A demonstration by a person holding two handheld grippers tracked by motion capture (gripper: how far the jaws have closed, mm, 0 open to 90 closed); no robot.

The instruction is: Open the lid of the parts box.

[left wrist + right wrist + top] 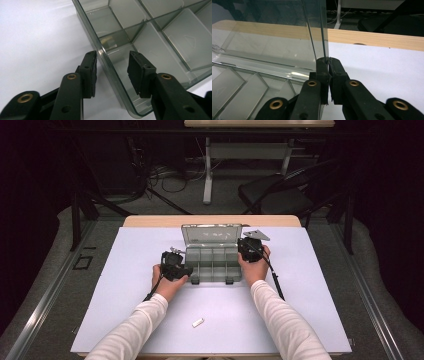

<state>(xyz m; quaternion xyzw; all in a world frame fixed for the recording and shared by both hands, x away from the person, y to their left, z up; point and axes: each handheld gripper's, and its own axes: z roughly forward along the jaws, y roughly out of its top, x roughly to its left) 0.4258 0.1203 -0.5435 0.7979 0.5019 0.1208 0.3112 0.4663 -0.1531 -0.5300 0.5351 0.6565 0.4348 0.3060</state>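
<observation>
A: What is the right gripper (328,62) doing?

B: Its jaws are pressed together on the edge of the raised clear lid (212,235) of the clear plastic compartment box (212,265), at the lid's right edge near the hinge line. In the right gripper view the thin lid edge runs straight down into the closed jaws.

A: And the left gripper (112,68)?

B: Its jaws stand apart, straddling the left wall of the box: one jaw outside, over the white sheet, the other inside the nearest compartment. Neither jaw is clearly pressing the wall (there is a visible gap on each side).

A: Where is the box?

B: On the white-covered counter (125,285), toward its far edge, between the two hands. The lid stands upright along the far side of the box. The compartments that show look empty, though one by the left wall holds a small brassy glint that I cannot identify.

A: Anything else near the box?

B: A small white oblong piece (198,322) lies on the counter, well in front of the box, between the person's white sleeves.
</observation>
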